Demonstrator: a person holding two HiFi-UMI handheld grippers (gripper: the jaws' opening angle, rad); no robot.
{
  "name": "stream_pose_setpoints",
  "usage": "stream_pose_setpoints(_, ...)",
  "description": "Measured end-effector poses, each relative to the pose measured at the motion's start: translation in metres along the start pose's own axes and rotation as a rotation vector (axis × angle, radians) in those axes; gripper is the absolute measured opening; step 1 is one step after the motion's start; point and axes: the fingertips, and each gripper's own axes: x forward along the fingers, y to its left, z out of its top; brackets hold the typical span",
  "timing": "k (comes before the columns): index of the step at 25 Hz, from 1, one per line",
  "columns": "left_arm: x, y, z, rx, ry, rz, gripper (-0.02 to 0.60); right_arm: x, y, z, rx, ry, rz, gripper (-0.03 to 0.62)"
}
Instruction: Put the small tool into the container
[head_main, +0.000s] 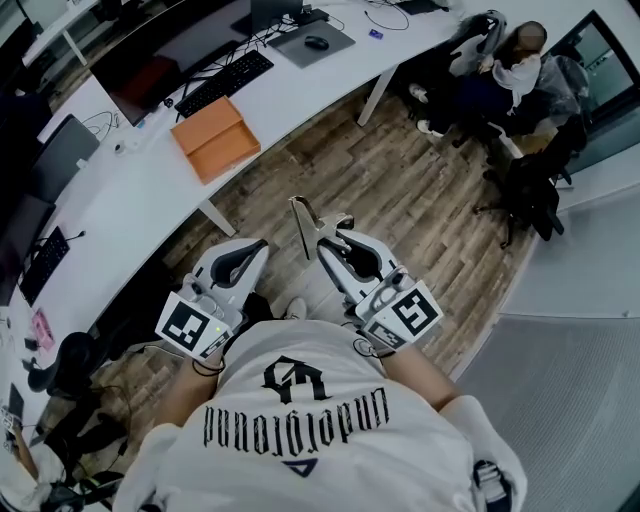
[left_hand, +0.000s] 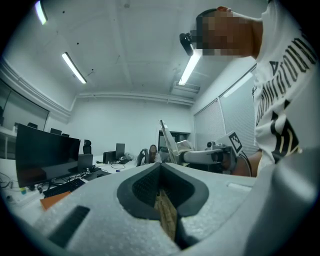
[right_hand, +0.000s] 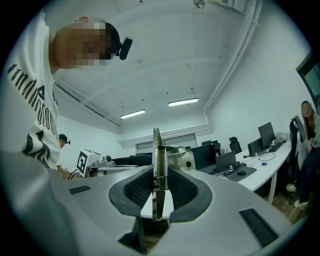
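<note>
- The right gripper (head_main: 332, 243) is clamped on the small metal tool (right_hand: 157, 150). It is a thin flat blade with a coil spring on one side, held edge-on between the pads and sticking up past the jaw tips.
- The left gripper (head_main: 255, 250) is held level just left of the right one. Its jaws are closed together with nothing between them.
- Both grippers are in front of the person, above the wooden floor (head_main: 400, 200), with the white desk (head_main: 130, 190) far and to the left.
- The step in hand looks like carrying the tool. It is gripped but not yet delivered.
- No sure container is in view. An orange box (head_main: 214, 138) lies on the desk, and I cannot tell whether it is the target.
- Next, the container must be found, the tool brought over its opening, and the right jaws released.
</note>
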Motion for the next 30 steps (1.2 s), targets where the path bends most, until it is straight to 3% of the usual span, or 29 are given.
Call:
stream_pose_setpoints(13, 0.002, 0.039, -0.012, -0.033, 0.001, -0.025, 0.015, 0.036, -0.015, -0.015, 0.052, 0.024, -0.020, 0.087)
stream_pose_setpoints(23, -0.009, 0.117, -0.014, -0.046, 0.003, -0.039, 0.015, 0.121, -0.021, -0.021, 0.036, 0.050, -0.017, 0.087)
stream_pose_setpoints(30, -0.017, 0.189, 0.006, -0.029, 0.008, -0.087, 0.015, 0.203, -0.028, -0.008, 0.031, 0.030, -0.031, 0.087)
